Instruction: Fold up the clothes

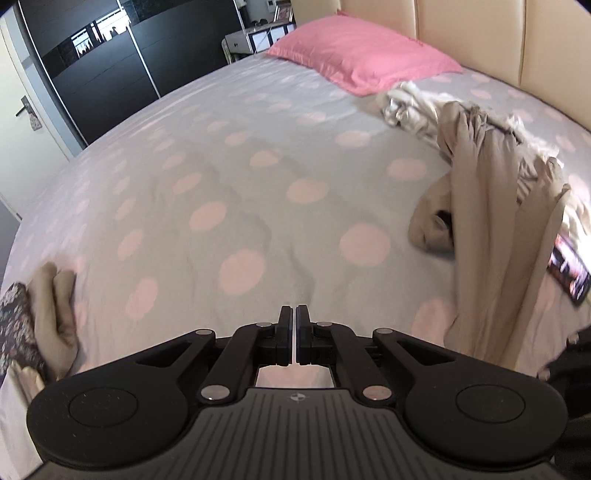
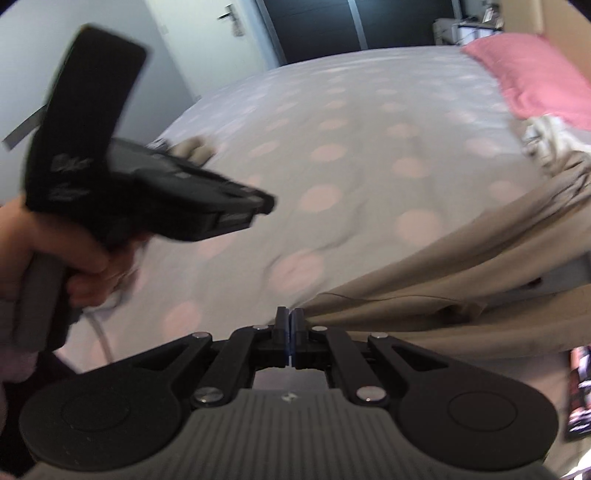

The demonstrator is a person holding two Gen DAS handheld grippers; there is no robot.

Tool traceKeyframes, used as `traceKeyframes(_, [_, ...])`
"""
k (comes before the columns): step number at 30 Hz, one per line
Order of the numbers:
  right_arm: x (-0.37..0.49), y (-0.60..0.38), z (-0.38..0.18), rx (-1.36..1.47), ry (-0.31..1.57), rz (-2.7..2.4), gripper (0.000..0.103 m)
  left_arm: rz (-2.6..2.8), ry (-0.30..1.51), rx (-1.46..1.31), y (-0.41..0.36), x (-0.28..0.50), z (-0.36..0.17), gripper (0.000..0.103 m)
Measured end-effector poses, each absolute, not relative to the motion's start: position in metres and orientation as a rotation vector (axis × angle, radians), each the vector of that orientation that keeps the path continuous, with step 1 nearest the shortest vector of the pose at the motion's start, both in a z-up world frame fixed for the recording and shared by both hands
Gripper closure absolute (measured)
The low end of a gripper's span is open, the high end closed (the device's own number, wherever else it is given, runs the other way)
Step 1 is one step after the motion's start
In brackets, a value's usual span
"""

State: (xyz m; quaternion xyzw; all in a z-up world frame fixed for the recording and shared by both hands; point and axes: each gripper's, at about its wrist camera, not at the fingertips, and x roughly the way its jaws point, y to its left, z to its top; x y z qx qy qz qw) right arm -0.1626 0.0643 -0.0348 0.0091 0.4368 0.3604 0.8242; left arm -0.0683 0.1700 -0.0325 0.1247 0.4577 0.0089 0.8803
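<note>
A beige garment [image 2: 461,273] stretches from the clothes pile [image 1: 417,107] near the pillow down to my right gripper [image 2: 290,317], which is shut on a corner of it. In the left wrist view the same beige garment [image 1: 491,236] hangs taut in a long drape toward the lower right. My left gripper [image 1: 294,314] is shut with nothing in it, above the spotted bed cover [image 1: 229,177]. In the right wrist view the left gripper [image 2: 267,205] shows blurred at the left, held by a hand [image 2: 85,258].
A pink pillow [image 1: 362,55] lies by the cream headboard [image 1: 498,33]. Folded beige and floral clothes [image 1: 48,310] sit at the bed's left edge. A dark flat object like a phone [image 1: 569,273] lies under the garment's right side. A black wardrobe [image 1: 99,62] and a door stand beyond the bed.
</note>
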Motion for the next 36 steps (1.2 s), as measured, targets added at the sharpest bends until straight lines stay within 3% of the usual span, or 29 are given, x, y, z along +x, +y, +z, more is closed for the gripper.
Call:
traceKeyframes(9, [-0.176, 0.078, -0.058, -0.098, 1.054, 0.784, 0.097, 0.004, 1.045, 0.200, 0.185, -0.104, -0.073, 0.103])
traceKeyframes(11, [-0.169, 0.072, -0.058, -0.134, 1.051, 0.762, 0.092, -0.003, 1.053, 0.183, 0.185, -0.112, -0.081, 0.097])
traceKeyframes(13, [-0.164, 0.065, -0.057, -0.190, 1.037, 0.728, 0.088, -0.011, 1.058, 0.175, 0.181, -0.116, -0.086, 0.080])
traceKeyframes(15, [-0.156, 0.054, -0.056, -0.232, 1.029, 0.687, 0.088, -0.031, 1.059, 0.174, 0.176, -0.119, -0.090, 0.076])
traceKeyframes(18, [-0.134, 0.038, -0.060, -0.292, 1.042, 0.624, 0.078, -0.075, 1.061, 0.166, 0.167, -0.123, -0.095, 0.071])
traceKeyframes(21, [-0.108, 0.025, -0.070, -0.339, 1.070, 0.584, 0.070, -0.113, 1.058, 0.137, 0.159, -0.125, -0.097, 0.053])
traceKeyframes(23, [-0.093, 0.019, -0.072, -0.362, 1.069, 0.566, 0.060, -0.150, 1.067, 0.147, 0.152, -0.124, -0.103, 0.053])
traceKeyframes(29, [-0.045, 0.009, -0.079, -0.474, 1.002, 0.567, 0.042, -0.207, 1.136, 0.193, 0.139, -0.124, -0.128, 0.052])
traceKeyframes(36, [0.013, 0.017, -0.103, -0.485, 1.023, 0.572, 0.037, -0.248, 1.200, 0.201, 0.136, -0.122, -0.153, 0.052])
